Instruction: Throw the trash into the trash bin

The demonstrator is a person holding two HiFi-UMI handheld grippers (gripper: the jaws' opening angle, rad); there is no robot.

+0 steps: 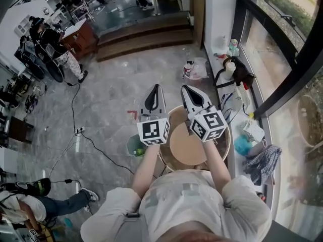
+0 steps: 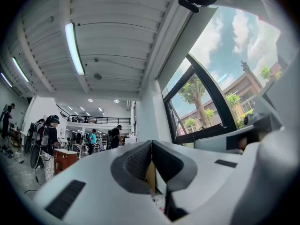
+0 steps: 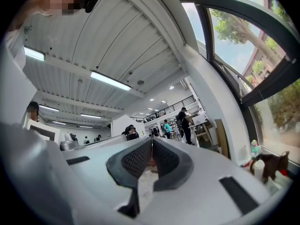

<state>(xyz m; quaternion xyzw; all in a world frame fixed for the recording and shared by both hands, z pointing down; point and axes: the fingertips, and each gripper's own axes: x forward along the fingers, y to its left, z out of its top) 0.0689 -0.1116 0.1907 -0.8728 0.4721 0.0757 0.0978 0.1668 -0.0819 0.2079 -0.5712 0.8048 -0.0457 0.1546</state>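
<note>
Holding two closed hand-held grippers [image 1: 156, 87] [image 1: 185, 88].

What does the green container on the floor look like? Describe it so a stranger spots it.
Find the round wooden table below the person's arms. Beside its left edge, on the grey floor, stands the green container, round. Nothing else on that side is green.

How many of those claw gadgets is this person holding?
2. The left claw is held out in front, the right claw close beside it; both are shut.
</note>
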